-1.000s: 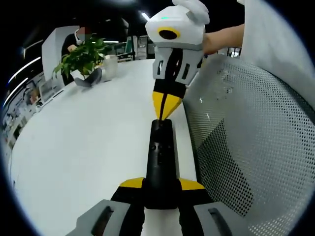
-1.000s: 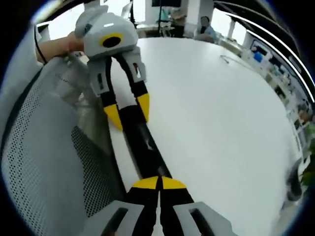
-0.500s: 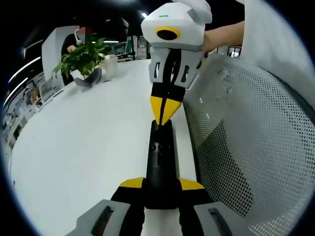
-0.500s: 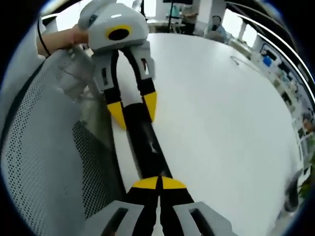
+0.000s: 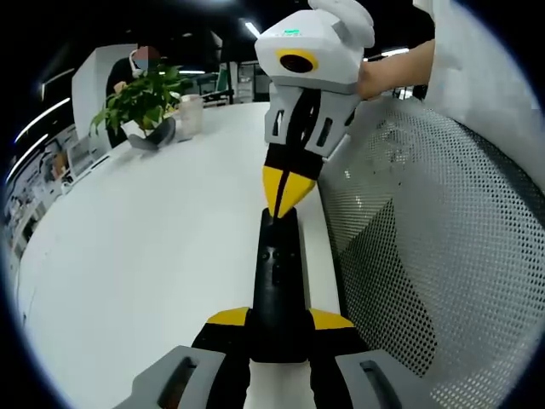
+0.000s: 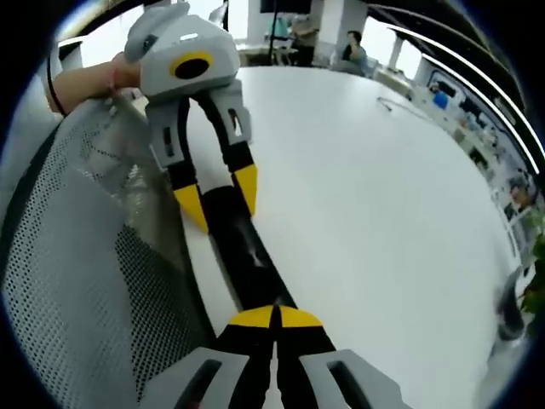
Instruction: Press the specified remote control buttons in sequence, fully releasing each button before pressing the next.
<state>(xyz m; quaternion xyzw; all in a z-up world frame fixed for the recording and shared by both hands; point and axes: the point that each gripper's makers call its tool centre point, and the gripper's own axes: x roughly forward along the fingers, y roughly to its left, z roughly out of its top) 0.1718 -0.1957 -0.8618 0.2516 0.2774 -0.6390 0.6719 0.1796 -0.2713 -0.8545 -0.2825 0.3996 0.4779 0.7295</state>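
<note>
The black remote control [image 5: 277, 281] lies lengthwise on the white desk [image 5: 145, 256], close to the desk's edge, with its near end clamped between the yellow-tipped jaws of the left gripper [image 5: 277, 322]. In the left gripper view it runs straight ahead from those jaws, small buttons showing on its top face. At its far end the right gripper [image 5: 283, 189] comes down from above, its two yellow tips pressed together into a single point that sits at, or just above, the far end of the remote; whether it actually touches cannot be told.

In the right gripper view the same remote [image 6: 243, 256] stretches away from the right gripper [image 6: 274, 317], whose tips meet with no gap, toward the left gripper [image 6: 223, 198], which straddles the far end of the remote with one jaw on either side.

Beside the remote, just past the desk's edge, stands a grey mesh chair back [image 5: 426, 247]. Far ahead of the left gripper, at the back of the desk, is a green potted plant [image 5: 145, 98]. A person's hand [image 5: 387, 72] holds the right gripper's body.
</note>
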